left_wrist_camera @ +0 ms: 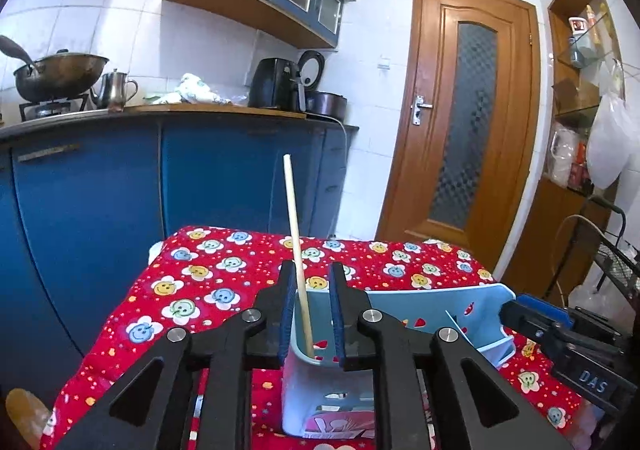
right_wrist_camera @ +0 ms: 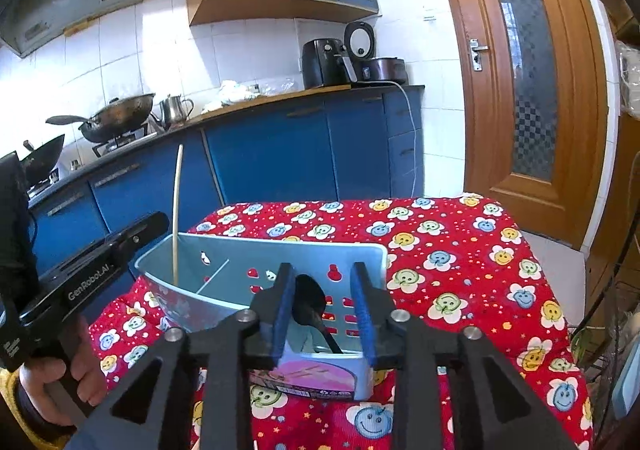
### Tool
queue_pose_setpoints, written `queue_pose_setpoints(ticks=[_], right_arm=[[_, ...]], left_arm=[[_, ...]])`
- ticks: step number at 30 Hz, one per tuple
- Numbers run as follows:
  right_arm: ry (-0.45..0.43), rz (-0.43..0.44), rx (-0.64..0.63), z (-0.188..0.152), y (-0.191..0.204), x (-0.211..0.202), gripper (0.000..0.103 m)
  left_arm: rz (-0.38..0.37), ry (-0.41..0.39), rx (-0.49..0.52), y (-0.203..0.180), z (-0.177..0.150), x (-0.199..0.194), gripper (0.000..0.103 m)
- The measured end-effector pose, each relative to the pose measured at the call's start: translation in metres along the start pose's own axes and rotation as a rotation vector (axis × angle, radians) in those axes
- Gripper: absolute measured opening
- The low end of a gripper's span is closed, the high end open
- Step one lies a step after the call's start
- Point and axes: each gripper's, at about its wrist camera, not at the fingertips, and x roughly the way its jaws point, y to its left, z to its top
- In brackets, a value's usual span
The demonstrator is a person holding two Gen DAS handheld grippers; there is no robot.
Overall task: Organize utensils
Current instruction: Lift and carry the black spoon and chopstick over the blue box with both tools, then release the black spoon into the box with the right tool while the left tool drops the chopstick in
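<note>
Wooden chopstick (left_wrist_camera: 298, 258) upright in holder (left_wrist_camera: 320, 390) | left gripper (left_wrist_camera: 313, 314) tilted down, narrowly parted, unclamped | right gripper (right_wrist_camera: 324, 314) likewise around spoon (right_wrist_camera: 310, 300)

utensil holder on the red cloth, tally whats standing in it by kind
chopstick: 1
black spoon: 1
total: 2, in separate compartments of the light blue utensil holder
</note>
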Motion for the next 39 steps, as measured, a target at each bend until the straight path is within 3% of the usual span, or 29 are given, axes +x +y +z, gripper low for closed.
queue_pose_setpoints(ticks=[4,15,16,17,19,26,31,39], right_arm=[[-0.015,0.008,0.008,0.002,0.001,-0.011,0.037],[-0.022,0.033,0.046,-0.005,-0.002,-0.027,0.039],[-0.021,0.036,0.049,-0.006,-0.003,-0.027,0.039],[-0.022,0.037,0.052,-0.006,-0.004,-0.027,0.039],[-0.023,0.037,0.059,-0.007,-0.006,-0.027,0.039],[-0.029,0.04,0.083,-0.01,-0.011,-0.027,0.039],[-0.019,0.04,0.086,-0.012,-0.011,-0.025,0.039],[-0.009,0.041,0.081,-0.014,-0.009,-0.027,0.039]], left_arm=[[0.004,0.023,-0.007,0.005,0.008,0.003,0.029],[-0.052,0.125,-0.038,0.015,0.037,0.041,0.029],[-0.059,0.131,-0.041,0.014,0.038,0.043,0.028],[-0.065,0.132,-0.048,0.014,0.038,0.045,0.011],[-0.081,0.116,-0.049,0.012,0.038,0.044,0.004],[-0.053,-0.051,-0.032,0.003,0.043,0.018,0.004],[-0.006,-0.118,-0.021,0.002,0.035,0.011,0.004],[-0.038,-0.008,-0.037,0.008,0.012,0.015,0.005]])
